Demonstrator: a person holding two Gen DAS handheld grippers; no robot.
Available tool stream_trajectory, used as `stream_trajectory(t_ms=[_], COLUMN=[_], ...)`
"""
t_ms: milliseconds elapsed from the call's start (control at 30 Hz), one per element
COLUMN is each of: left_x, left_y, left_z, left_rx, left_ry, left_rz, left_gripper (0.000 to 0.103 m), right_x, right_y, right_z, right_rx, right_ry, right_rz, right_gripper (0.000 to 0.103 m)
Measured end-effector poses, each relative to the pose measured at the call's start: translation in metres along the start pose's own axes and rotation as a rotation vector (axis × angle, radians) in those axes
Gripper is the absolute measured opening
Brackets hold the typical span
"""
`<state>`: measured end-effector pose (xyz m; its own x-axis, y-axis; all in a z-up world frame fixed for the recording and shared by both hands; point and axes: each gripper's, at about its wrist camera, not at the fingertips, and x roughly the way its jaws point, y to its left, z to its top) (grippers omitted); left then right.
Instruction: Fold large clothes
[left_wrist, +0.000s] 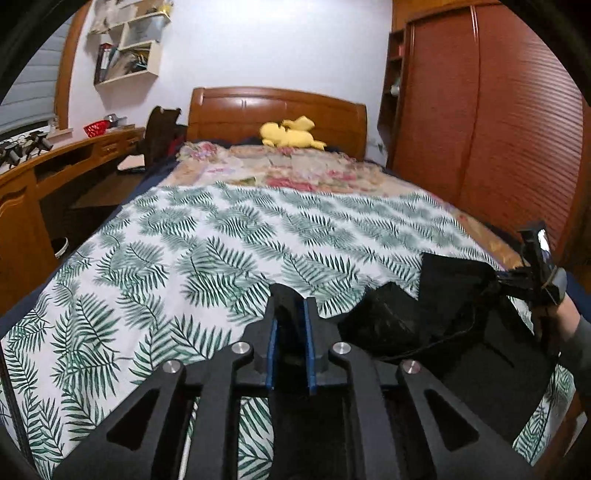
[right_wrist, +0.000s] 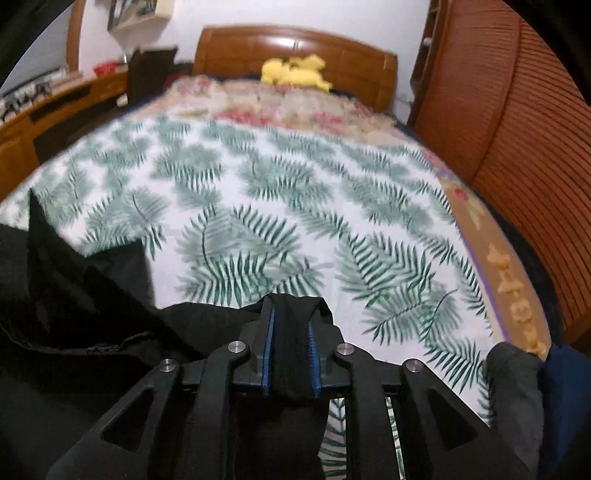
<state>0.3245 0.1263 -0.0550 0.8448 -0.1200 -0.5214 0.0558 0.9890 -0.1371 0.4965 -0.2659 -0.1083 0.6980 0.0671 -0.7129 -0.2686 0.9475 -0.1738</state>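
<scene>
Garment (right_wrist: 74, 314) black, on bed (right_wrist: 258, 166) | right gripper (right_wrist: 291, 314) clamps its edge | left gripper (left_wrist: 290, 299) clamps another edge

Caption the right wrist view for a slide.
Right gripper with black garment bunched between its pads, over a leaf-print sheet on the bed; yellow plush by the headboard.

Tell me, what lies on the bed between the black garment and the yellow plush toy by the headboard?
In both views: leaf-print sheet first, then floral bedding up to the yellow plush toy. Nothing else rests there beyond the black garment.
</scene>
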Motion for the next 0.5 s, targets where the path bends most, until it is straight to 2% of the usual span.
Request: stream_trajectory(t_ms=[67, 133, 167, 300, 433, 500], left_x=[-0.001, -0.003, -0.004, -0.006, -0.008, -0.010], left_y=[-0.002, -0.003, -0.002, -0.004, -0.008, -0.009], left_z=[-0.001, 0.000, -0.001, -0.001, -0.002, -0.002], left_rx=[0.009, 0.012, 0.010, 0.018, 0.032, 0.028], left_ry=[0.006, 0.009, 0.008, 0.020, 0.015, 0.015], left_rz=[-0.002, -0.002, -0.005, -0.021, -0.013, -0.036], left_gripper=[0.016, 0.020, 0.021, 0.027, 0.027, 0.027], right_x=[0.006, 0.003, -0.001, -0.010, -0.017, -0.017], right_y=[0.003, 0.000, -0.004, -0.012, 0.001, 0.011], right_z=[-0.002, -0.003, -0.003, -0.002, -0.006, -0.007], right_rx=[-0.008, 0.014, 0.036, 0.077, 0.040, 0.017], right_ry=[0.021, 0.006, -0.011, -0.013, -0.003, 0.007], right_rz=[-0.011, -0.027, -0.031, -0.012, 0.050, 0.074], right_gripper=[0.025, 0.069, 0.073, 0.074, 0.074, 0.074])
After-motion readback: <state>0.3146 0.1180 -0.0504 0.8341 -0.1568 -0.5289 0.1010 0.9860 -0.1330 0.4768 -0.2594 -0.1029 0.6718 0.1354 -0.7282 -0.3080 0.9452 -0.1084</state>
